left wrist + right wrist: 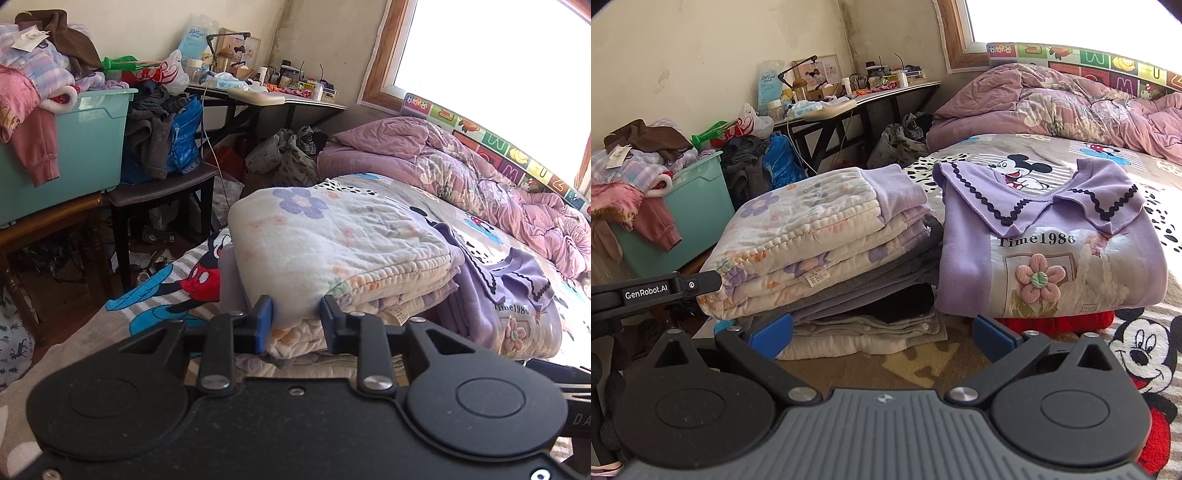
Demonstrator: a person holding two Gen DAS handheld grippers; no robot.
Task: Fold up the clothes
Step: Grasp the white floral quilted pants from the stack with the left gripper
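Black left tool [296, 320]; grey-ribbed right tool [882, 334], blue pads.

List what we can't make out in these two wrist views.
- Left wrist view: lower layers of the stack under the folded floral quilted garment, hidden by the left tool body.
- Right wrist view: red garment under the folded lilac flower-appliqué sweater; only an edge shows.
- Right wrist view: care-tag text, too small.
- Both views: window blown out.

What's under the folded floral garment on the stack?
Under the floral garment: grey folded layers, something black, a cream buttoned piece at the bottom. Their far sides are covered.
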